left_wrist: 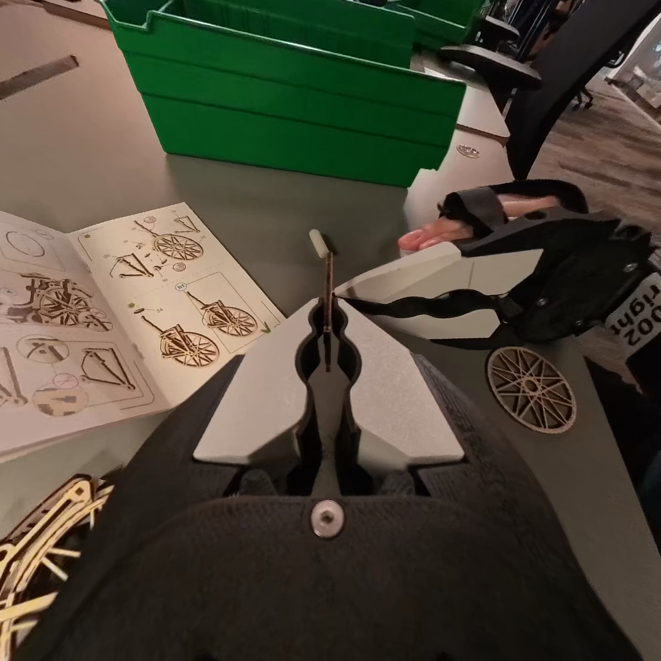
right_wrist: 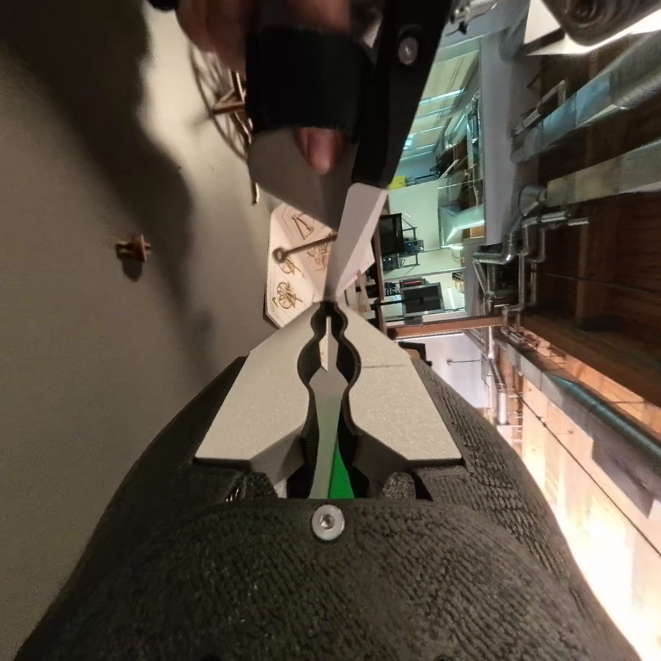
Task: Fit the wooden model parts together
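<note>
Breakage threatens: left gripper (left_wrist: 328, 304) jaws pinch the thin wooden strip (left_wrist: 329, 282) upright above the counter (left_wrist: 214, 193); right gripper (left_wrist: 339, 294), jaws together, apparently empty, touches it and could snap it.

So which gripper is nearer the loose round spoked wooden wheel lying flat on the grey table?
Right. The right gripper hangs just above the wheel; the left gripper sits further left.

Green bins (left_wrist: 286, 118) block ahead; booklet (left_wrist: 107, 322) covers left tabletop.
</note>
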Action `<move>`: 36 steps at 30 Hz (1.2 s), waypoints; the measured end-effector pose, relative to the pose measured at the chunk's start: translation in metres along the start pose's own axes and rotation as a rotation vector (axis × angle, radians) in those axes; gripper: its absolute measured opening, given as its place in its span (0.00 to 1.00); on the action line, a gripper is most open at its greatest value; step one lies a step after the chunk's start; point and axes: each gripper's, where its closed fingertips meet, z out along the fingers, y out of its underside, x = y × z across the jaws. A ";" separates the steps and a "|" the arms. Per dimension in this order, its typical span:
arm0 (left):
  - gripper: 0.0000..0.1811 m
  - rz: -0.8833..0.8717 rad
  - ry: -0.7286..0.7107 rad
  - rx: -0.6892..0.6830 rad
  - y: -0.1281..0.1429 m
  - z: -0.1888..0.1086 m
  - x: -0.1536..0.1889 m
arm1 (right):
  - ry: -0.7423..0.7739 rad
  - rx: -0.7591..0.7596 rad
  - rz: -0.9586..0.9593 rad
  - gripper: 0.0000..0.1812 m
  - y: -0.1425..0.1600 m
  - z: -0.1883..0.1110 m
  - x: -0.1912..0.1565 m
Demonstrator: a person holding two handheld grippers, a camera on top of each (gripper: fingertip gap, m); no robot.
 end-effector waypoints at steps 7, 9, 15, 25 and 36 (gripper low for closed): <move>0.01 -0.105 -0.232 0.087 -0.011 -0.038 -0.053 | 0.057 0.072 0.058 0.00 -0.012 -0.016 0.012; 0.01 -0.079 -0.159 0.078 -0.009 -0.023 -0.031 | 0.059 0.065 0.041 0.00 -0.010 -0.015 0.011; 0.01 -0.217 0.041 0.093 -0.013 -0.014 -0.011 | 0.193 0.087 0.106 0.00 0.000 -0.026 0.040; 0.04 -0.467 0.219 -0.246 0.033 0.022 0.026 | 0.348 0.158 0.107 0.00 -0.003 -0.045 0.065; 0.22 -0.256 0.053 -0.122 0.013 -0.007 0.006 | 0.213 0.095 0.590 0.00 0.051 -0.033 0.067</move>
